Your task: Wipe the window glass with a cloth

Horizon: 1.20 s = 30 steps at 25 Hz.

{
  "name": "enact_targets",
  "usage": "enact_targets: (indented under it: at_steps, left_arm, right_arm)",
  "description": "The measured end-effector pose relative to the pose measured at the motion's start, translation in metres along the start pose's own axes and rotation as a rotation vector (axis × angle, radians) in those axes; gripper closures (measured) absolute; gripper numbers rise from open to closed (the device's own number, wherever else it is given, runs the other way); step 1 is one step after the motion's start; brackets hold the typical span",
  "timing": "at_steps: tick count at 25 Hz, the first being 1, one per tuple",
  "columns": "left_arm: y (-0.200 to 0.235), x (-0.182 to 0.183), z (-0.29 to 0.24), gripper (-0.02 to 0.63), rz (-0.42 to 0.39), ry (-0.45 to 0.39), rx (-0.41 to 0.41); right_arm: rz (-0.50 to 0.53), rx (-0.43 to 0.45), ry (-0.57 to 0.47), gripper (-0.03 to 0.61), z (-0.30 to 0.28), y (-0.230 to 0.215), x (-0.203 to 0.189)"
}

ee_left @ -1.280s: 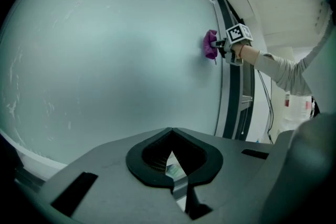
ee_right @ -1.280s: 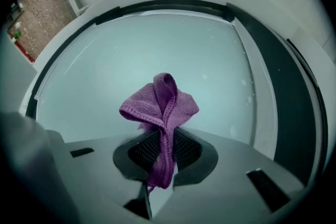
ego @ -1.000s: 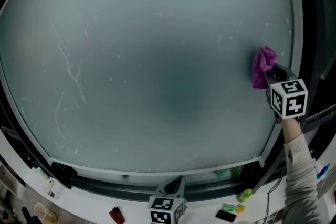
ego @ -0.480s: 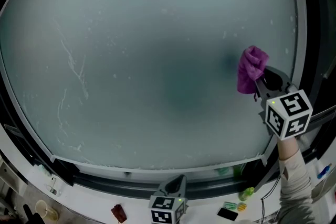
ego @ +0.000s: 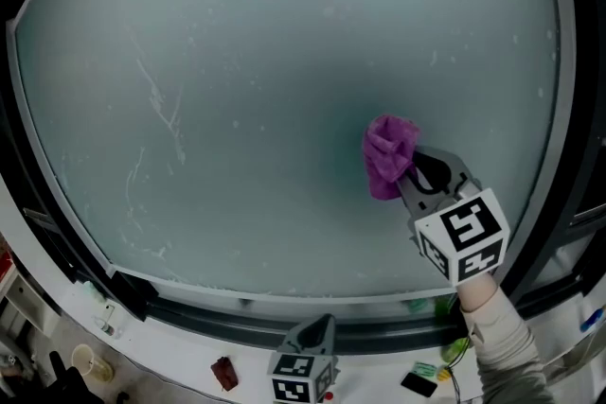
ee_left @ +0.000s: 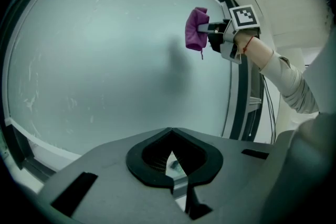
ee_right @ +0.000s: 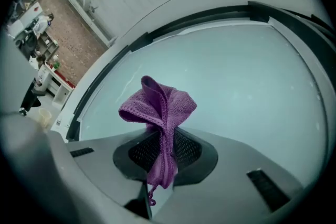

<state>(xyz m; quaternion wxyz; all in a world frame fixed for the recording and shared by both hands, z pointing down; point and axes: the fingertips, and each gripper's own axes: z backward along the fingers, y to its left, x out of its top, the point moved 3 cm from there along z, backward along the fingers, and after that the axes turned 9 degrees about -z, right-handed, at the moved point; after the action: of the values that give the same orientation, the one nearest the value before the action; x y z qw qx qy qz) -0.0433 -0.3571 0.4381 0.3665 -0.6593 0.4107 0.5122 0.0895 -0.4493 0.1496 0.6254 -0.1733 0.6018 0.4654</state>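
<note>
Our right tool (ego: 405, 177) is clamped shut on the purple cloth (ego: 388, 156), which rests against the window glass (ego: 218, 90), a little right of the pane's middle and in its lower half. Open glass lies all around the cloth, widest toward the left edge and the top. The frame (ego: 237, 317) runs along the bottom edge. Our left tool (ego: 317, 334), jaws together and empty, hangs below that bottom edge, off the glass.
</note>
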Motion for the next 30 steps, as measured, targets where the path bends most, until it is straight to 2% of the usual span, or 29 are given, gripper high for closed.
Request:
enact_targets:
  at_steps: [5, 12, 19, 30]
  left_arm:
    - [0.014, -0.006, 0.016, 0.609, 0.010, 0.023, 0.053]
    - [0.030, -0.011, 0.034, 0.609, 0.020, 0.027, 0.115]
    - [0.041, -0.013, 0.044, 0.609, 0.034, 0.035, 0.156]
    - [0.042, -0.015, 0.043, 0.609, 0.035, 0.043, 0.154]
  right_arm:
    - [-0.028, 0.080, 0.018, 0.525, -0.028, 0.036, -0.013]
    - [-0.072, 0.143, 0.066, 0.525, -0.066, 0.069, -0.037]
    - [-0.079, 0.148, 0.115, 0.525, -0.089, 0.078, -0.054]
    - [-0.086, 0.111, 0.135, 0.525, -0.096, 0.070, -0.064]
